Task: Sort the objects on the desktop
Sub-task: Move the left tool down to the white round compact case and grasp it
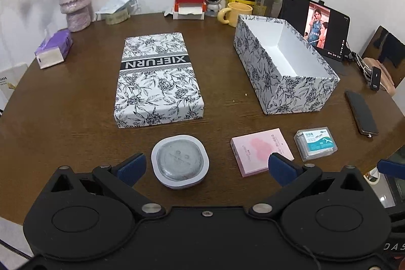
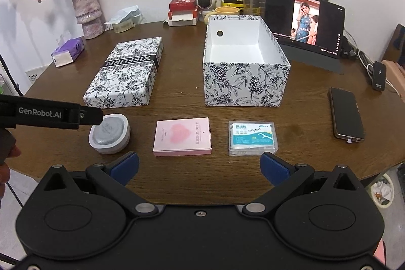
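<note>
Bench: dark brown wood-grain bench (image 2: 177,181) with a rounded near edge, pushed up against a plain white wall.
Landmark: the open patterned box (image 2: 246,67), one only, white inside, floral black-and-white outside, empty, with a round hole in its far wall.
Lid: one matching lid (image 2: 126,72) lying flat, left of the open box and well apart from it, printed band reading XIEFURN.
Loose items: three in a row, nearer the cameras than the open box. A round grey-and-white case (image 1: 180,165) sits furthest left, a pink card pack (image 2: 182,137) in the middle, a clear floss-pick box (image 2: 253,138) just in front of the open box's near wall.
Phones: one dark phone (image 2: 346,117) lying flat to the right of the open box (a small black charger stands further right, near cables).
Behind the open box: one tablet (image 2: 305,23) propped up and playing video, one yellow mug (image 1: 235,14), bottles, a small white robot figure, a red-and-white carton.
Far left of the open box: one vase (image 2: 88,14) of dried pink flowers and one purple tissue pack (image 1: 54,48).
Left gripper (image 1: 206,167): spread wide, holding nothing, hovering over the round case with the pink pack by its right finger.
Right gripper (image 2: 200,166): spread wide too, empty, poised short of the pink pack and floss box.
</note>
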`<state>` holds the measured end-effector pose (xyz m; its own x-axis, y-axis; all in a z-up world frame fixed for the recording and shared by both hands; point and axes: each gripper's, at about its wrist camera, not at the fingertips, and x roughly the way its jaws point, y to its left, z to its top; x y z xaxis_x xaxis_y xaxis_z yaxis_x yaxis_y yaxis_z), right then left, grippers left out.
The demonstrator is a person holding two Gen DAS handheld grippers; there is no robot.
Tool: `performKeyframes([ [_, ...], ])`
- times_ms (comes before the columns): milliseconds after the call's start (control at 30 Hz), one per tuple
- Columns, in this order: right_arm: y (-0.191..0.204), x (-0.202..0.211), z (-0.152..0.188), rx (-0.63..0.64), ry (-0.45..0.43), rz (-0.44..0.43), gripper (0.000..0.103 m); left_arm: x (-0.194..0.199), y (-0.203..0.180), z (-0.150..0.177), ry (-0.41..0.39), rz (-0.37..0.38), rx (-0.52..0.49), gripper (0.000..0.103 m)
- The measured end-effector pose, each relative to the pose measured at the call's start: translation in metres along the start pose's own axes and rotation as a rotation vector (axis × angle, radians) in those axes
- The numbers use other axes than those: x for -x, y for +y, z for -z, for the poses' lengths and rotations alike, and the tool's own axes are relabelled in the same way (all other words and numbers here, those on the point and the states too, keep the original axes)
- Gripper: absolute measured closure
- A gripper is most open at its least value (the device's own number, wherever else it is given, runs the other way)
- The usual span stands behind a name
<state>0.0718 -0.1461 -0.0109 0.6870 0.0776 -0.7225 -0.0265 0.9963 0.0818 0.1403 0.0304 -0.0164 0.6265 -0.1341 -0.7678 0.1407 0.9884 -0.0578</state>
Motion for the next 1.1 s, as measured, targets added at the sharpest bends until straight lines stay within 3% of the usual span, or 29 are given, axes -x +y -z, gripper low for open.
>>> performKeyframes([
  [567,-0.013,-0.031,-0.025,0.104,0.039,-0.075,0.0,-0.046,0.002,-0.012,0.094,-0.074,0.093,0.0],
  [1100,-0.045,-0.074,-0.035,0.107,0.121,-0.103,0.0,-0.113,0.002,-0.019,0.218,-0.161,0.142,0.0],
])
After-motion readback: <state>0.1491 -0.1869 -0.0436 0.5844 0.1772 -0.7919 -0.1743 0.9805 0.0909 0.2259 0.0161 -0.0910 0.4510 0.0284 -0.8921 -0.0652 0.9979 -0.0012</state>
